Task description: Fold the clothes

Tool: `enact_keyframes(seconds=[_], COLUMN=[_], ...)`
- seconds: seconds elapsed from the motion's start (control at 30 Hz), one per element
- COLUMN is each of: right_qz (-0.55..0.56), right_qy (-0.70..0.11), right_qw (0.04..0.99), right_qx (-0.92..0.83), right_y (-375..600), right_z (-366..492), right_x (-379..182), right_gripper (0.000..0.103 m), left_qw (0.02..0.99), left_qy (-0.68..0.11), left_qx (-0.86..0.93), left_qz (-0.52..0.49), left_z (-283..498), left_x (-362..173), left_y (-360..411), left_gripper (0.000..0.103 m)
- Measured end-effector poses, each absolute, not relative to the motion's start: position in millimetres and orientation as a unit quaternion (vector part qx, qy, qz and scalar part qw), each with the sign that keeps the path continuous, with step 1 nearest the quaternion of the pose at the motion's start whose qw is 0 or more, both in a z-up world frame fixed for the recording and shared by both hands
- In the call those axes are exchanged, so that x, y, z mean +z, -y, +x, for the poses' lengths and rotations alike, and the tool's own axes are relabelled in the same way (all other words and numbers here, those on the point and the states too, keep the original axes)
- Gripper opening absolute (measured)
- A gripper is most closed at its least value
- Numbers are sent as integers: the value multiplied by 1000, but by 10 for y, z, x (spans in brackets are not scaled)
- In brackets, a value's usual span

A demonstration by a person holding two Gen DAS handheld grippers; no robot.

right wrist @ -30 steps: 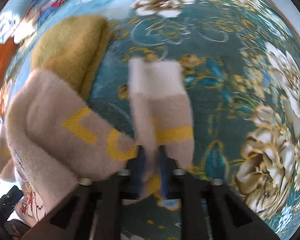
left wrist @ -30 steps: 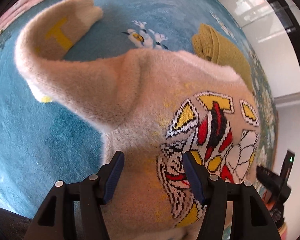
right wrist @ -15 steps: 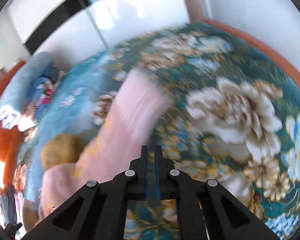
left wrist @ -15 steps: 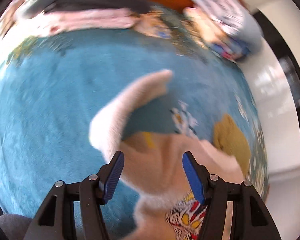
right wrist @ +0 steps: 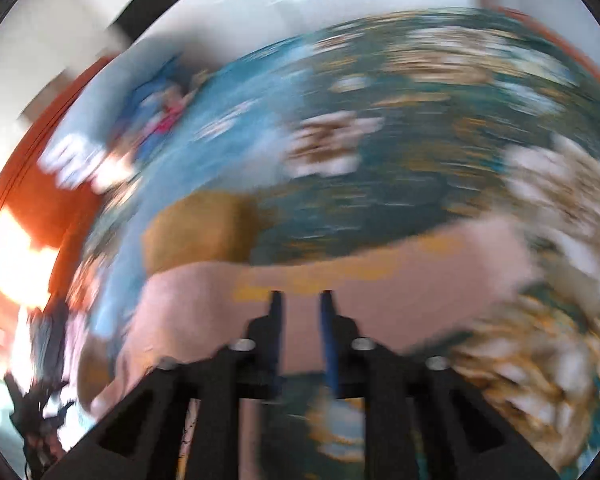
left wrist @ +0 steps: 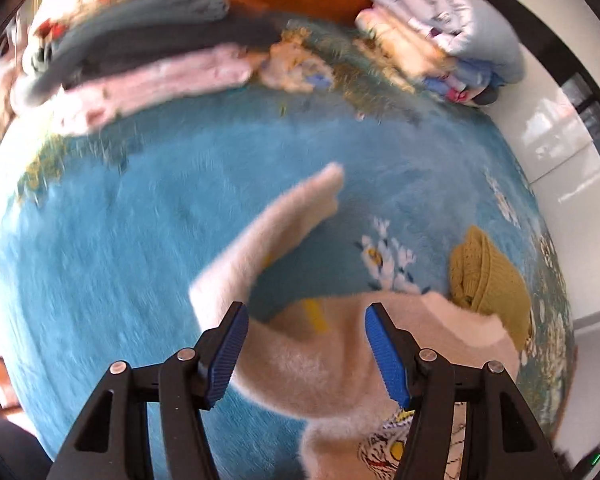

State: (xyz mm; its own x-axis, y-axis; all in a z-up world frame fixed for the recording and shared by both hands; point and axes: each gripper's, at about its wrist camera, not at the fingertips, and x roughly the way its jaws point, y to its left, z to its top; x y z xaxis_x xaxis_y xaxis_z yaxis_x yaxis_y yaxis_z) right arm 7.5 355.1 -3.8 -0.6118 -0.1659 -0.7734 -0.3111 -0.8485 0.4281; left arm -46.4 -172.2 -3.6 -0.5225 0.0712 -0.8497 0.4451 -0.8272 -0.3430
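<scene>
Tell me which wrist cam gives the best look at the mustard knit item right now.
Left wrist. The mustard knit item is fairly sharp there, knit ribbing visible, lying on the blue blanket behind the beige sweater. The right wrist view shows it only as a motion-blurred ochre patch, shape and texture unreadable.

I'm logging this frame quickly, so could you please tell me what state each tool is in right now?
Left tool: open, holding nothing, over the sweater.
Right tool: open with a small gap, holding nothing; the sleeve lies beyond it.
</scene>
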Motion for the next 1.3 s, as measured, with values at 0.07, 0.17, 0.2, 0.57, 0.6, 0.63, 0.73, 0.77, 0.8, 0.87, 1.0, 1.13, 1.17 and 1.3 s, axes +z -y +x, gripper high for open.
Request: enact_keyframes(seconds=[0.07,0.17,0.2,0.57,0.6,0.63,0.73,0.77,0.8,0.87,1.0,1.13,1.17,1.3], right_qz=[-464,-494,-503,-589,-597,-605,-618,-620,-622,-626,-611,-583,-567,-496], right_qy=[-233,-169,-147,31,37,41,34,29,24,21,11,9,3,-14], right_qw=[-10,-55,-67,-109,-113,-119,-129,-129,-130,-135,-126,-140,-145,-137], right_qx=[855,851,849,800,793,787,775,773,771,768,782,801,811,857], right_y=[-3133,-2604,-2441,-1734,-1725,-1721,-1734,-1738,-1741,-1736,-1799,-1802,-1807,-1862], right_z=[-314,-732,-874,-1697,-1735,-1774,-1843,-1845,-1841,-1803,-1687,-1519,-1496,-1452], right_x=[-38,-77,-106,-484,-521,-562,-614,-609,-601,-585,-485,-261,-150,283], right_gripper=[48,61,62,71,71,71,71,71,71,68,24,20,20,20], left_qw=[131,172,192,192,193,195,198,199,198,190,163,114,89,45], left_qy=[-254,-251,-258,-315,-325,-337,-387,-405,-425,-468,-510,-527,-536,-535], left_qx=[-838,-824,-813,-752,-749,-745,-724,-717,-708,-692,-683,-705,-719,-757], left_qz=[465,478,484,546,544,542,535,532,529,516,496,461,434,372], left_z=[-451,-493,-505,-689,-683,-673,-610,-587,-555,-479,-412,-392,-370,-311], left_x=[-14,-156,-233,-729,-744,-762,-841,-869,-903,-967,-982,-867,-794,-582], left_y=[1747,1843,1899,2108,2144,2193,2335,2383,2424,2500,2547,2510,2501,2529], left_gripper=[71,73,73,73,73,72,68,61,57,53,39,22,20,20])
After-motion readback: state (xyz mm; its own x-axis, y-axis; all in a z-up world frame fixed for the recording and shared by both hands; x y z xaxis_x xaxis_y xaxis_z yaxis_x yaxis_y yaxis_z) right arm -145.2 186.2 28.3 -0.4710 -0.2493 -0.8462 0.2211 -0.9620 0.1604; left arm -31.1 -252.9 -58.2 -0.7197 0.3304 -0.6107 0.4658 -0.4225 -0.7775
